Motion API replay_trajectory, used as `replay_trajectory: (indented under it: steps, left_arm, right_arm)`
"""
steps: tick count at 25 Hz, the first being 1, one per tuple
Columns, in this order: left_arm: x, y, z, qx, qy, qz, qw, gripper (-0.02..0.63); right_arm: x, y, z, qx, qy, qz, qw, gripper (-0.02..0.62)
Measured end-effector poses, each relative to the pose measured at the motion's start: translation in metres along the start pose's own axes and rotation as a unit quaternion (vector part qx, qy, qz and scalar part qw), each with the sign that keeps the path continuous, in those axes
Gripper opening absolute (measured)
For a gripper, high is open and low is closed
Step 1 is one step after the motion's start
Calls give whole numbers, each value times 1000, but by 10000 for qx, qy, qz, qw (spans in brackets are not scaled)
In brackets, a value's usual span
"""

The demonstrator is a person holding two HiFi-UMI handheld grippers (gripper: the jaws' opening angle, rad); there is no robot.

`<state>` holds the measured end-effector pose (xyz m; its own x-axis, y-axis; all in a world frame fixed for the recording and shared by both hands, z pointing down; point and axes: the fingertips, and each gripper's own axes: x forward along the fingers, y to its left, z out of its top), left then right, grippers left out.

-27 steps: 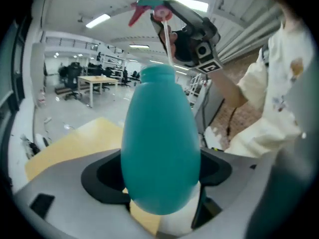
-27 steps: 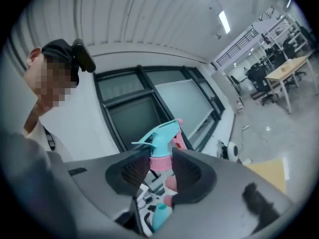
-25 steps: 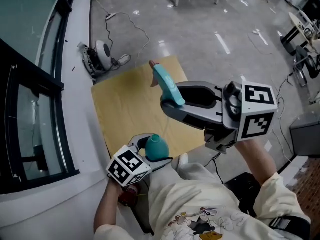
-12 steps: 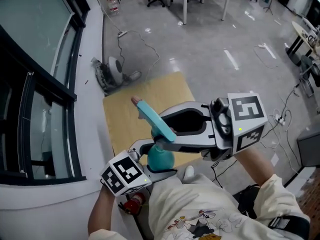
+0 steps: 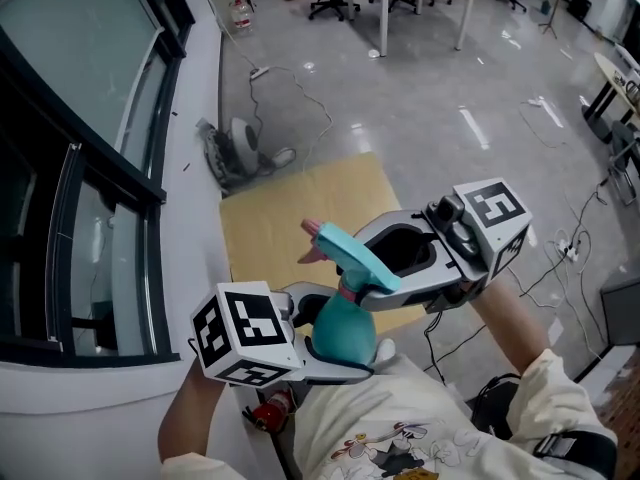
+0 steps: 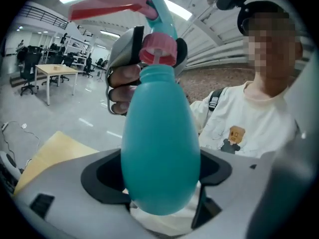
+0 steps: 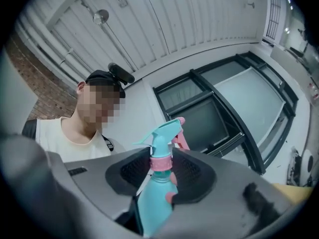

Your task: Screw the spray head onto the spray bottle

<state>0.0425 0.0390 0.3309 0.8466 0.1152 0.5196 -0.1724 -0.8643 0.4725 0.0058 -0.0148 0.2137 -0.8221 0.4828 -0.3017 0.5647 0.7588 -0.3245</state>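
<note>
Where two grippers meet above one yellow board (image 5: 285, 208), the left gripper (image 6: 162, 190) has both jaws closed against the belly of the single teal spray bottle (image 5: 345, 333). One spray head (image 5: 350, 256), teal with pink trigger and collar, sits on the bottle's neck. Right gripper (image 7: 160, 169): jaws part-closed, pinching that collar.

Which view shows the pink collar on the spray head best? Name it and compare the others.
The left gripper view: the pink collar looms close up at the neck of the spray bottle. The right gripper view shows it smaller; the head view shows only a sliver under the spray head.
</note>
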Motion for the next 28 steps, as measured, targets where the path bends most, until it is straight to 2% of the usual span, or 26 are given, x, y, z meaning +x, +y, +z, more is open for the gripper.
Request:
replay_trajectory:
  steps: [4,8,10,12,13,16,19,22,24,25,26,28]
  left_arm:
    - [-6,0,4,113,217,-28,9997,413]
    - [-11,1,6,288,334,-7,9990,413]
    - [-12,7,11,418,388,346,9978,413]
    - [-16,20,13,502,341,1038,9927,413]
    - [-20,31,14,520,270,1497,9870,413]
    - [-33,64,15,465,-36,2791,9591,413]
    - [-42,86,11,315,-239,3615,9315,413]
    - [-49,105,5,178,-358,4252,9042,413]
    - [-52,117,2,58,-434,4433,8953,413]
    - [-53,121,0,20,-448,4457,8941,413]
    - [-53,125,-2,-3,-460,4436,8950,413]
    - [-51,127,-6,-17,-497,4316,9007,413]
  right_arm:
    - [8,3,-7,37,245,279,9993,138]
    - [8,5,-5,15,285,572,9980,138]
    - [4,7,-2,-54,296,684,9972,138]
    - [4,4,1,-193,259,539,9980,138]
    - [4,0,2,-295,235,339,9987,137]
    - [3,-22,2,-664,330,-516,9959,137]
    - [-1,-41,-5,-913,459,-1309,9861,137]
    - [-4,-60,-8,-872,269,-2194,9714,137]
    - [-8,-75,-10,-740,24,-2846,9558,137]
    - [-9,-81,-11,-705,-71,-3087,9485,137]
    - [-10,-85,-13,-692,-131,-3238,9435,137]
    - [-10,-89,-19,-682,-133,-3295,9416,137]
